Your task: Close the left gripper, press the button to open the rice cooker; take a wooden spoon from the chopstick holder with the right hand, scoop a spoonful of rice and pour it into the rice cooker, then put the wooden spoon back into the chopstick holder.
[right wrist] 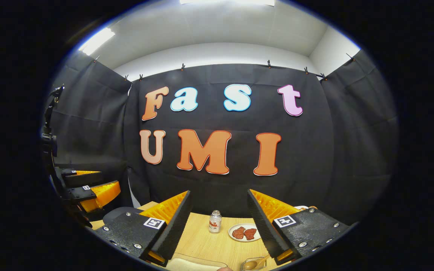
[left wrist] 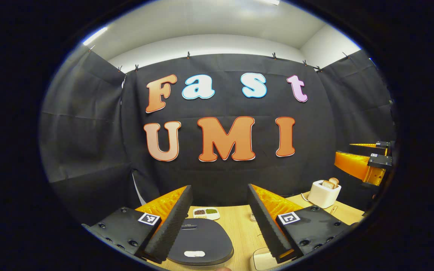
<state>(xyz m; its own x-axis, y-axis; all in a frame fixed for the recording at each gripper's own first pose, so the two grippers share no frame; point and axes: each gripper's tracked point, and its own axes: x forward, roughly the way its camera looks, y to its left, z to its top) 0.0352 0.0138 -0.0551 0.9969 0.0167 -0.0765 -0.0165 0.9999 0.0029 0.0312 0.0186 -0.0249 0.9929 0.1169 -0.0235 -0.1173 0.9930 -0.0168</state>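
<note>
Rice cooker [left wrist: 200,242]: lid down, on wooden table [left wrist: 239,229], beneath left gripper [left wrist: 219,222], fingers spread, empty. Right gripper [right wrist: 219,229]: fingers spread, empty, right of cooker. Wooden spoon [right wrist: 256,263]: in chopstick holder [right wrist: 252,264], below right gripper.

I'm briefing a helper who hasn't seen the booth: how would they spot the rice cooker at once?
Start at the wooden table in front of the black cloth wall. In the left gripper view, the rice cooker sits low between the left gripper fingers. Its round dark closed lid with a small white button sets it apart from the white toaster.
</note>
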